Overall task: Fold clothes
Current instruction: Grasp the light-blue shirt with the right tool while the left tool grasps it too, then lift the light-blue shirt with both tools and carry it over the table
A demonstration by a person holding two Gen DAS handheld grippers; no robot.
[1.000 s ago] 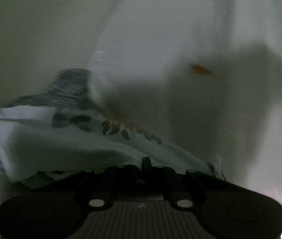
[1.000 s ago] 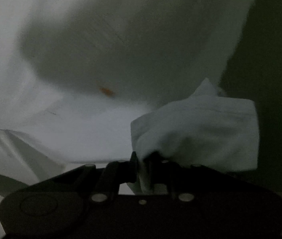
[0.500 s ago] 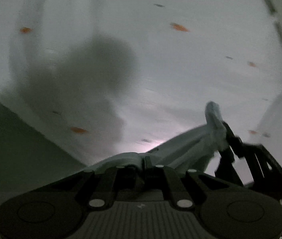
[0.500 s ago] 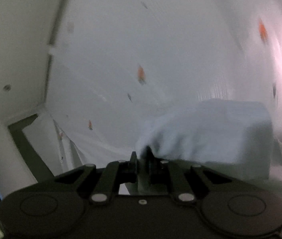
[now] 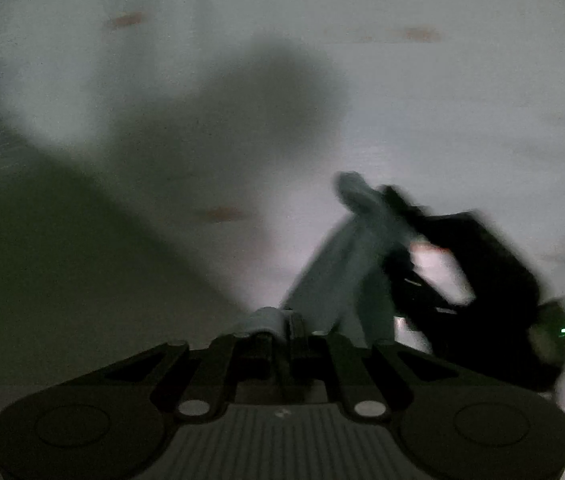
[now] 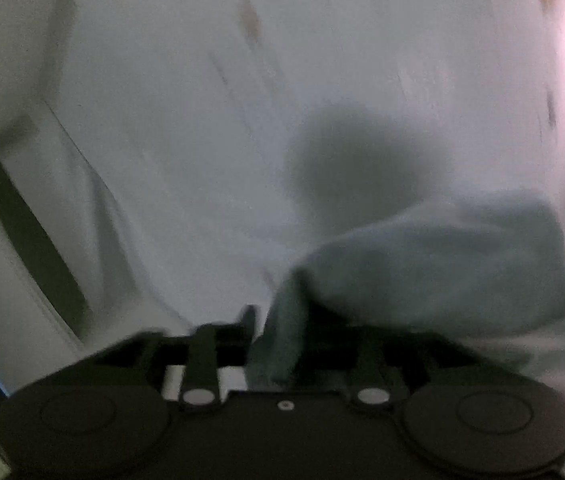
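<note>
Cloth drapes between just-opening right claw jaws.

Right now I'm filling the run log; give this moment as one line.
left gripper: shut on pale garment | right gripper: jaws just opening, garment between | surface: white sheet

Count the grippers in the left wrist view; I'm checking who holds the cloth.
2: left gripper at bottom, shut on the cloth; right gripper at right, jaws just opening, cloth between them.
</note>
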